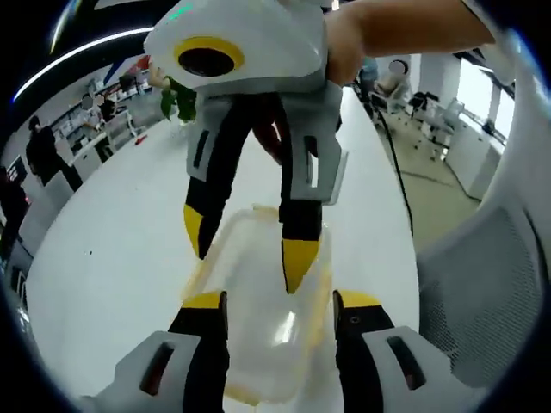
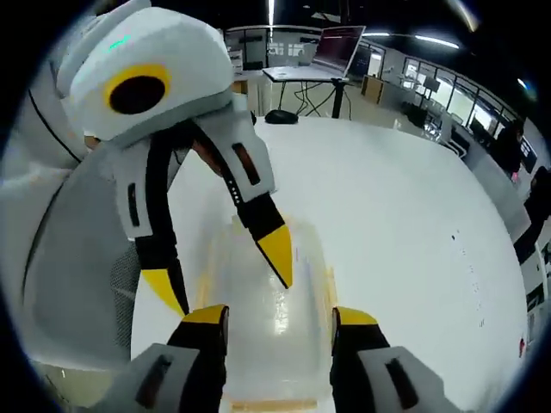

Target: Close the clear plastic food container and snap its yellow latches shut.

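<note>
Spread wide, the left gripper [image 1: 280,303] straddles the near end of the clear container [image 1: 263,318] on the white table [image 1: 112,258], the right gripper [image 1: 250,254] opposite with parted tips over it. From the right gripper view, the right gripper [image 2: 280,317] gapes around the container [image 2: 267,318], and the left gripper [image 2: 225,274] hangs open above its lid.

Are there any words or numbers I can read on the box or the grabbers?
None can be read.
The clear container shows no label or print.
The left gripper and right gripper carry no lettering, just yellow tips.
The laptop screen is too blurred.
</note>
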The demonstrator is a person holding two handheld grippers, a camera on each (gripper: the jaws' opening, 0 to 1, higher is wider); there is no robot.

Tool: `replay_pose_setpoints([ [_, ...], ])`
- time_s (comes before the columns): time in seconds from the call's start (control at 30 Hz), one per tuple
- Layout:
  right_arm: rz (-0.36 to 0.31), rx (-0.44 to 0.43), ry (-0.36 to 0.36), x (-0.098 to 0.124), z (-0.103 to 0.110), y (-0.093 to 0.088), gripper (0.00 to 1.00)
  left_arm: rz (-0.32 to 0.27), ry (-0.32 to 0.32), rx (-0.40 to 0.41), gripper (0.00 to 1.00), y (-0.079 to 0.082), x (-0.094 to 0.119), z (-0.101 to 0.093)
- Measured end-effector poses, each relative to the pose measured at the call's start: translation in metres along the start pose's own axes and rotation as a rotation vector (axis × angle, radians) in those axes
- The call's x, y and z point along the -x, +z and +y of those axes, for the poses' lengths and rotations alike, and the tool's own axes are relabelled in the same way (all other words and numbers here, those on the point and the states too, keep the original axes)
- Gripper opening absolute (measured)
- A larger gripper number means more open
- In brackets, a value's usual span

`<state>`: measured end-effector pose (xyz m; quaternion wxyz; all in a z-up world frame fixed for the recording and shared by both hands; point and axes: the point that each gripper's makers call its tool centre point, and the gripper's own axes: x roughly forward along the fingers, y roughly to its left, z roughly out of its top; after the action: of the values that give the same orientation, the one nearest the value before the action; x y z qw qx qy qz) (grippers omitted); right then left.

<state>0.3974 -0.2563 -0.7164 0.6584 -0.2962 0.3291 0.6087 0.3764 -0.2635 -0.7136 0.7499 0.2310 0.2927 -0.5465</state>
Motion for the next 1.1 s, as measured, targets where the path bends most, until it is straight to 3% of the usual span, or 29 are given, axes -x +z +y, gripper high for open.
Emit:
replay_pose_setpoints([
  [0.07, -0.011, -0.018, 0.007, 0.002, 0.001, 0.002, 0.53, -0.011, -0.005, -0.001, 0.51, 0.002, 0.002, 0.000],
  [0.2, -0.031, -0.008, 0.007, 0.005, 0.005, 0.003, 0.48, -0.017, -0.012, -0.005, 0.56, 0.003, 0.004, 0.002],
  [0.4, -0.085, -0.053, -0.011, 0.008, 0.012, 0.001, 0.64, -0.010, -0.021, -0.035, 0.65, -0.002, 0.011, 0.005],
  [0.53, -0.084, -0.044, -0.035, 0.009, 0.013, -0.005, 0.82, -0.008, -0.013, -0.029, 0.73, -0.007, 0.017, 0.012],
  [0.67, -0.099, -0.062, -0.041, 0.013, 0.015, -0.009, 0.83, -0.013, -0.036, -0.039, 0.80, -0.010, 0.022, 0.012],
  [0.77, -0.142, -0.091, -0.042, 0.017, 0.017, -0.007, 0.92, -0.009, -0.028, -0.035, 0.95, -0.015, 0.026, 0.018],
  [0.87, -0.133, -0.080, -0.065, 0.018, 0.017, -0.014, 0.99, 0.014, -0.033, -0.021, 0.96, -0.023, 0.029, 0.021],
  [1.0, -0.093, -0.068, -0.081, 0.018, 0.015, -0.028, 0.97, 0.056, -0.033, -0.052, 0.89, -0.036, 0.031, 0.026],
  [1.1, -0.066, -0.059, -0.082, 0.017, 0.014, -0.033, 0.94, 0.069, -0.063, -0.082, 0.93, -0.040, 0.030, 0.023],
])
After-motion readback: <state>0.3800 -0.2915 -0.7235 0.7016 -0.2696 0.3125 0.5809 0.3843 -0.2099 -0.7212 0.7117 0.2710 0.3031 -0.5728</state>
